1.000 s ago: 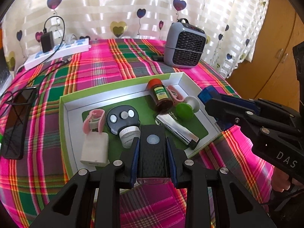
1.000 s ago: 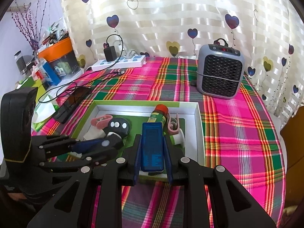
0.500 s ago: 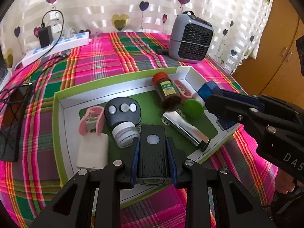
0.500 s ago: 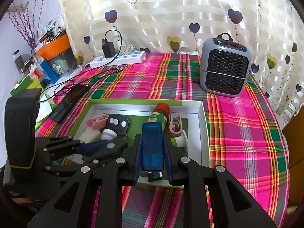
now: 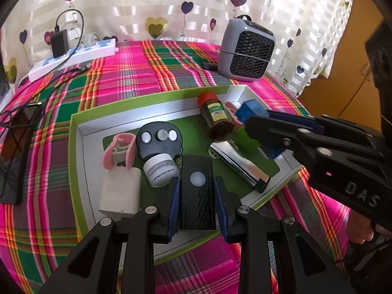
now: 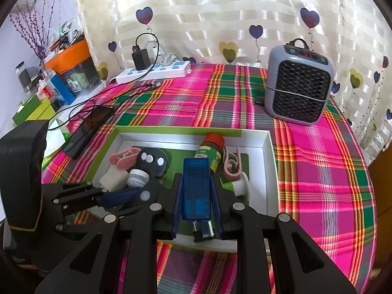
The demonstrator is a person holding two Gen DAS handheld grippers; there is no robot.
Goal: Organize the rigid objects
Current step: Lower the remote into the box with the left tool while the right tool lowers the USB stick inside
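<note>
Over the green tray (image 5: 76,132), your left hand-held gripper (image 5: 197,191) clamps a black block (image 5: 198,191); your right hand-held gripper (image 6: 197,196) pinches a blue device (image 6: 196,191).

Pink-green plaid tablecloth (image 6: 318,171), green-rimmed white tray (image 5: 73,132), heart-patterned curtain (image 6: 220,12)

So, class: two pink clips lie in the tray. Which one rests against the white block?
The pink clip at the tray's left end, beside the round black remote. The other pink clip lies by the red-capped bottle.
</note>
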